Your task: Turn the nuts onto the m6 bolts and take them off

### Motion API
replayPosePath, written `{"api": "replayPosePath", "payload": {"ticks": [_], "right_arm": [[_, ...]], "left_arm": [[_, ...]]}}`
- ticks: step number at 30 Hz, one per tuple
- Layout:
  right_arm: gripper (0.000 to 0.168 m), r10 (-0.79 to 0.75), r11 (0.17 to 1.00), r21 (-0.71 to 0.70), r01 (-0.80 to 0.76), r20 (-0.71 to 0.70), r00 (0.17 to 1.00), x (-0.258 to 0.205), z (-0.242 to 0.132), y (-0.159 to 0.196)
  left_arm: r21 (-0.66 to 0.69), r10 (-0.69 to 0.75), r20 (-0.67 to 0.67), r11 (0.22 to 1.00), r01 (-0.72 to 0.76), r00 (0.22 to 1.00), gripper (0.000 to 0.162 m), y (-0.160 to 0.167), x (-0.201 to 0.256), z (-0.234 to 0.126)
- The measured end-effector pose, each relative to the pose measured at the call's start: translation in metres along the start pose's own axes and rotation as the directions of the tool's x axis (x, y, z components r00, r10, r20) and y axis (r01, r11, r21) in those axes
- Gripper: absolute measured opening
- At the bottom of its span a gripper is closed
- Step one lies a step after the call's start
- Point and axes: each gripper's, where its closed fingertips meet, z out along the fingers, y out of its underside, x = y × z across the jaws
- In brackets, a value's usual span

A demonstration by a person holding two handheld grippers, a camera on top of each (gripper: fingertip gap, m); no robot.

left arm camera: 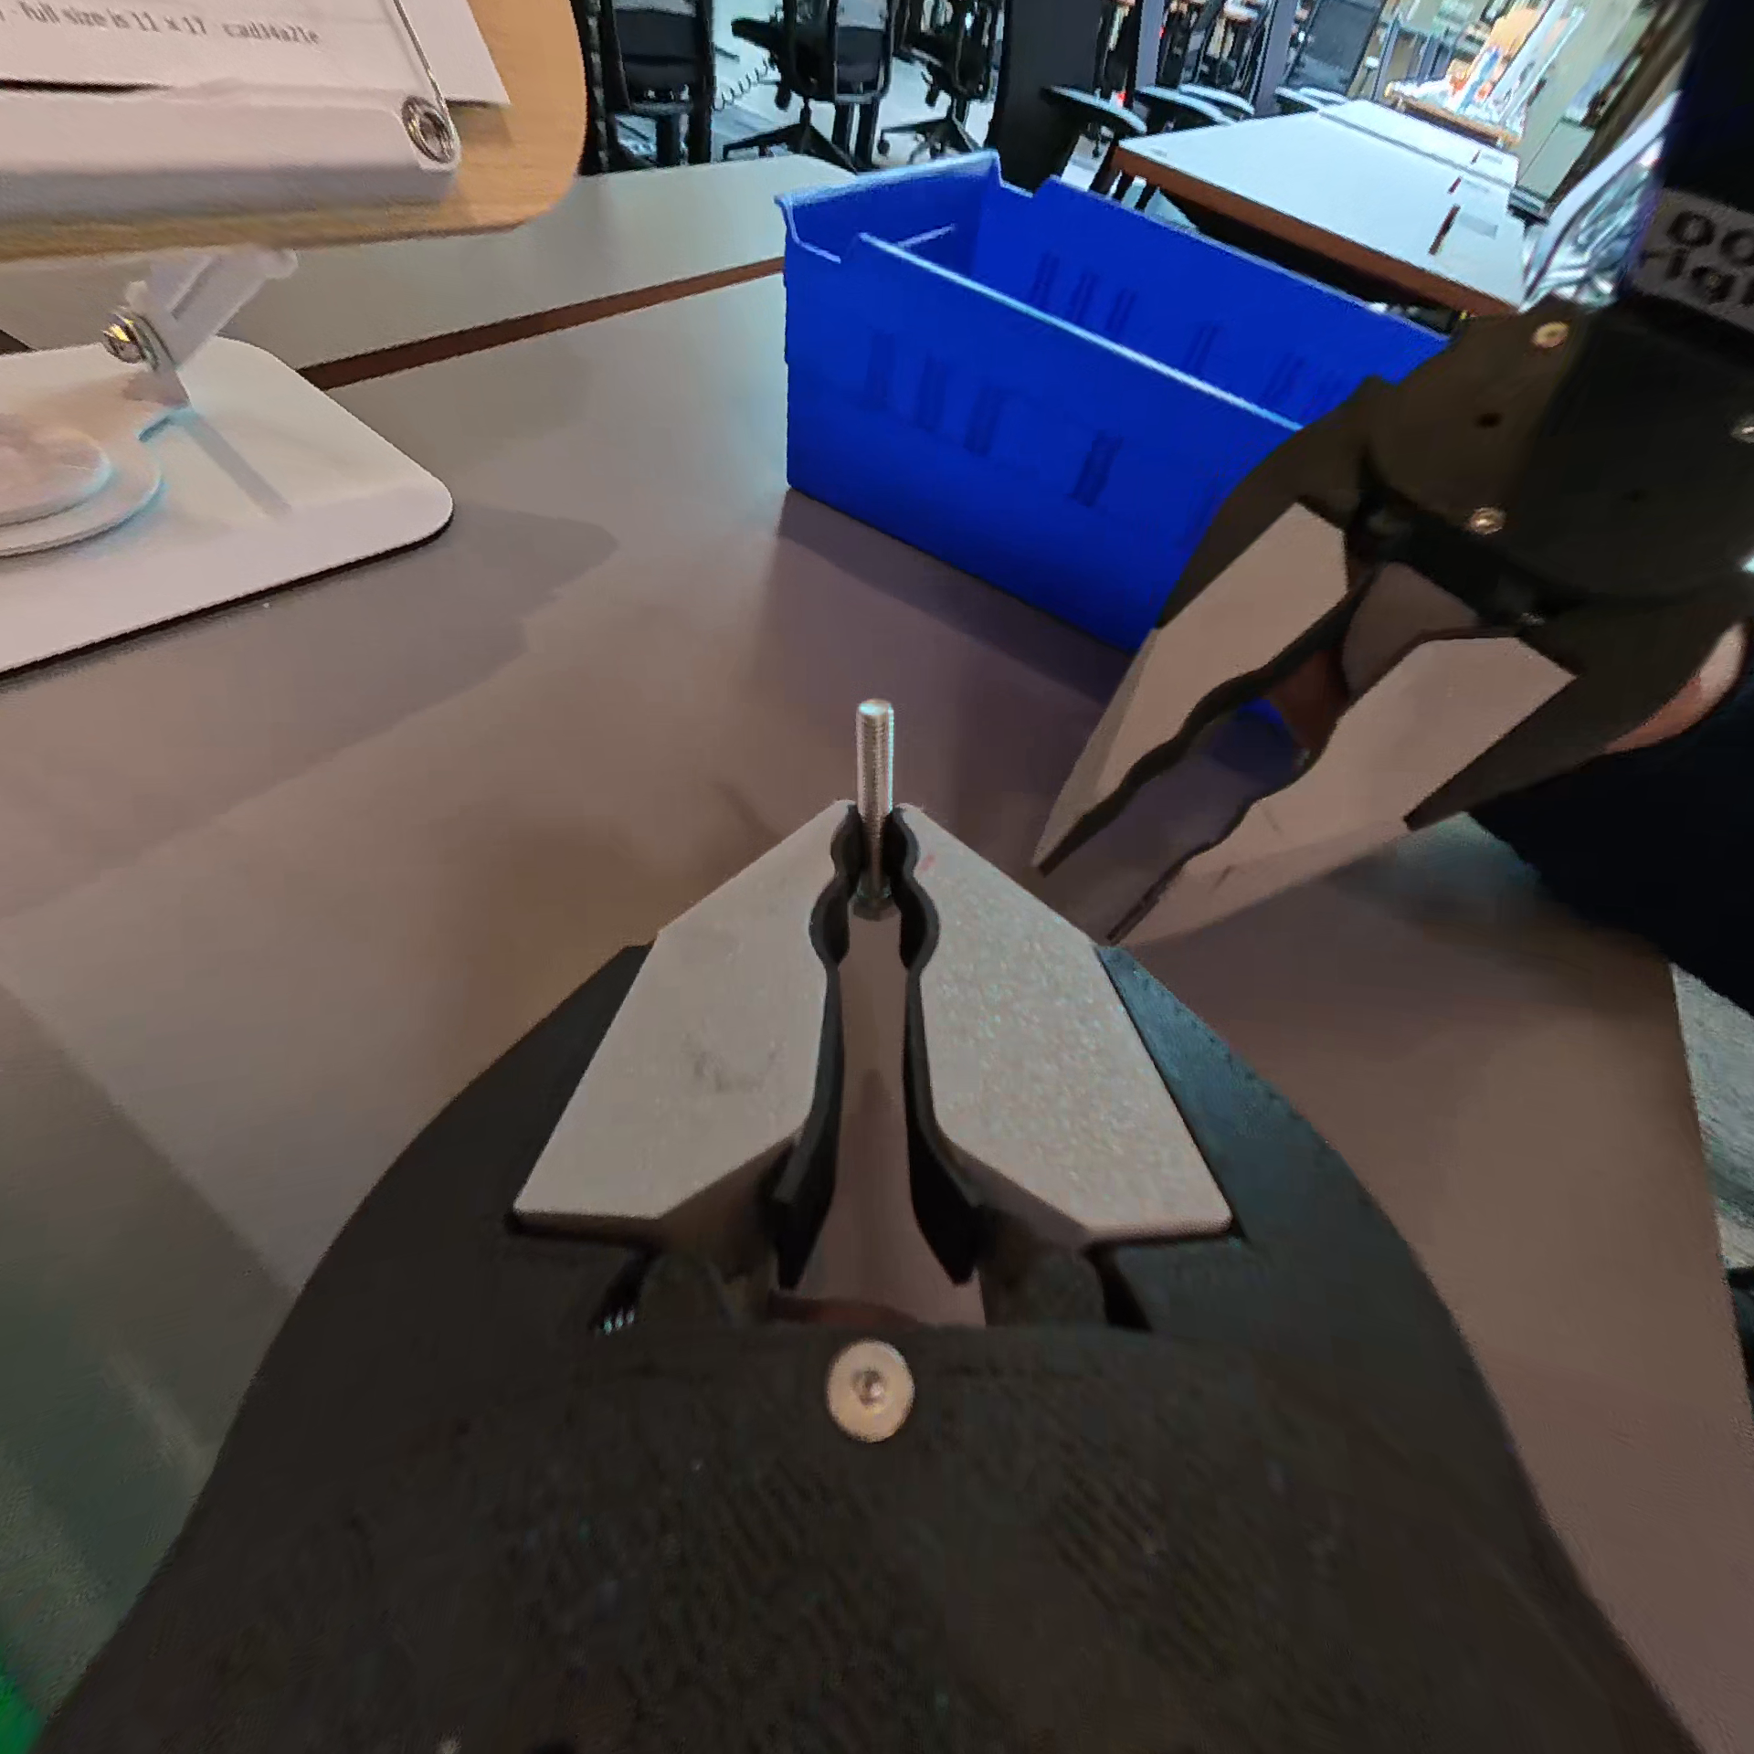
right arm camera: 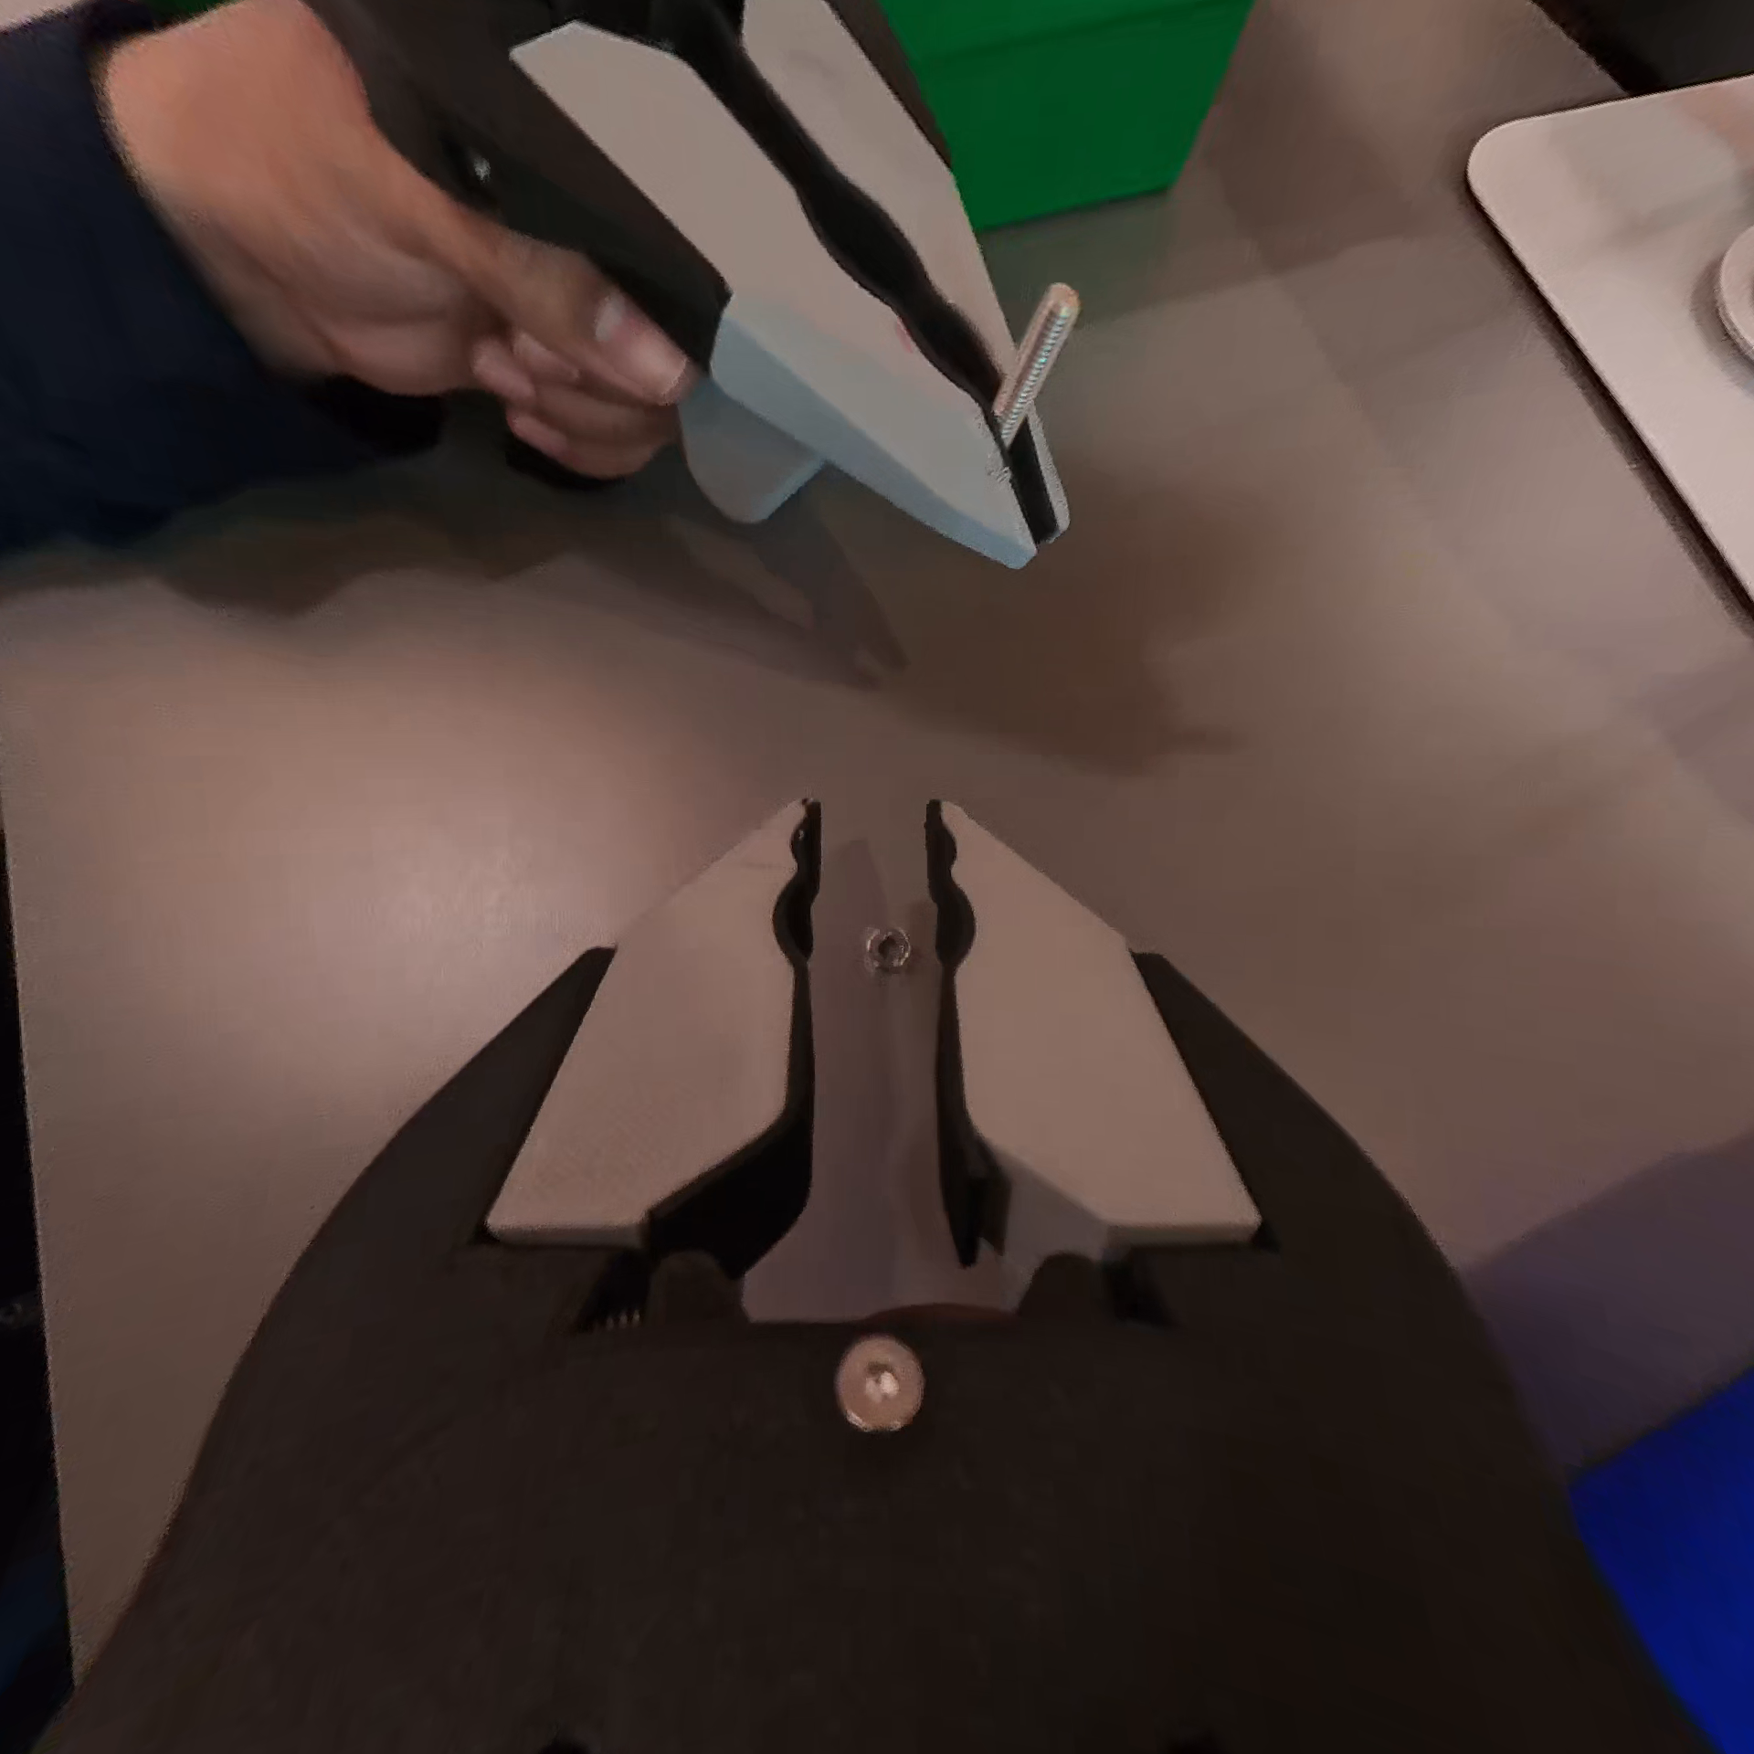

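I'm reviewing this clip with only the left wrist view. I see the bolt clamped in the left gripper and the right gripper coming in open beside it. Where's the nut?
Observer: In the right wrist view the nut lies flat on the table, between the open fingers of the right gripper, not yet pinched.
Operator: Is anything already threaded on the bolt?
Observer: No. From that side the bolt shows bare thread along its whole exposed length, sticking out tilted from the left gripper.
Operator: What's behind the left gripper?
Observer: A green bin stands on the table behind it, and a hand grips the left gripper's handle.
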Motion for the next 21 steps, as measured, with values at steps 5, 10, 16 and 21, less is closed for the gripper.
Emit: {"api": "replayPosePath", "payload": {"ticks": [5, 10, 16, 21], "right_arm": [[0.019, -0.009, 0.999, -0.053, 0.005, -0.061, 0.998, 0.003, -0.002, 0.022], [0.018, 0.011, 0.997, -0.081, -0.016, -0.061, 0.998, 0.0, -0.001, 0.035], [0.017, 0.05, 0.992, -0.114, -0.062, -0.103, 0.993, 0.005, 0.006, 0.042], [0.012, 0.077, 0.99, -0.109, -0.09, -0.111, 0.991, 0.007, 0.009, 0.042]], "left_arm": [[-0.043, 0.024, 0.024, 0.999, -0.023, 0.999, 0.002, 0.01, 0.0, 0.006], [-0.06, 0.038, 0.054, 0.998, -0.034, 0.998, 0.002, 0.011, 0.002, 0.011], [-0.045, 0.02, 0.048, 0.999, -0.018, 0.999, 0.002, 0.008, 0.004, 0.01], [-0.041, 0.041, 0.068, 0.998, -0.038, 0.997, 0.002, 0.007, 0.003, 0.01]]}}
